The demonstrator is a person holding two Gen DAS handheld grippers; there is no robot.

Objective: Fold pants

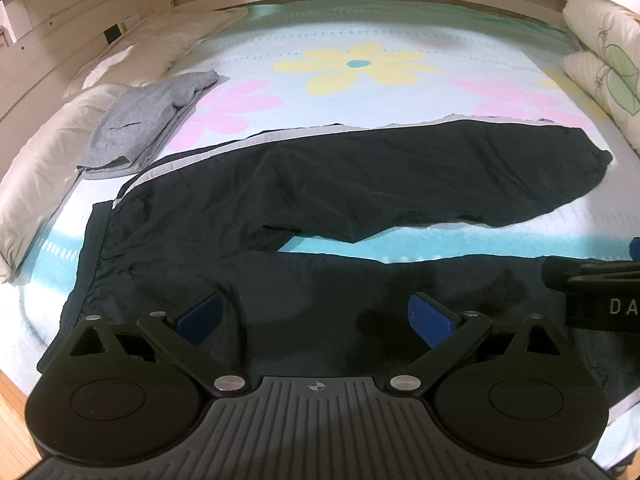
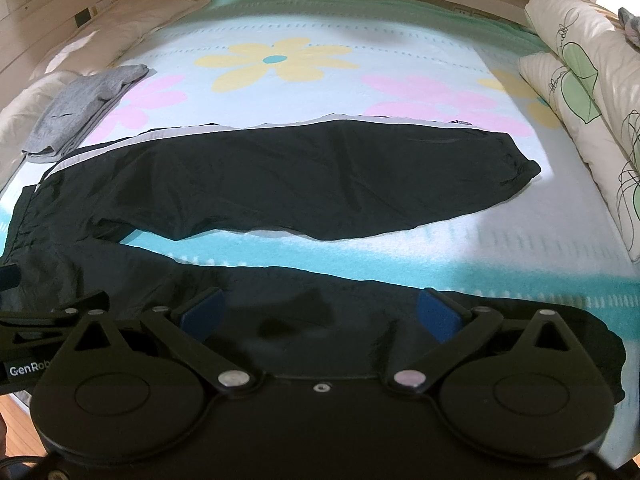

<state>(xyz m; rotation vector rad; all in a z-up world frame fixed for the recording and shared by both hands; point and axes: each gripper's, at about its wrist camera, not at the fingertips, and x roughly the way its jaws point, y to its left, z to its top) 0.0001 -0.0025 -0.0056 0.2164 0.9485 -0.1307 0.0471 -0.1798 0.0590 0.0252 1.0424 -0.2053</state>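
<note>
We note black pants (image 1: 360,184) spread flat on bed (image 1: 360,40); left hand-held gripper (image 1: 316,320) and right hand-held gripper (image 2: 320,316) both wide open, empty, above near leg.

Two matching black hand-held grippers with blue finger pads

The left gripper (image 1: 316,316) has black linkage arms on silver pivot screws, two round black discs, a ribbed grey plate with a small crosshair mark, and blue pads (image 1: 430,320). The right gripper (image 2: 320,314) is alike, its centre plate smooth black with one small screw; beside it, white "GenRob" lettering shows on black housing.
</note>
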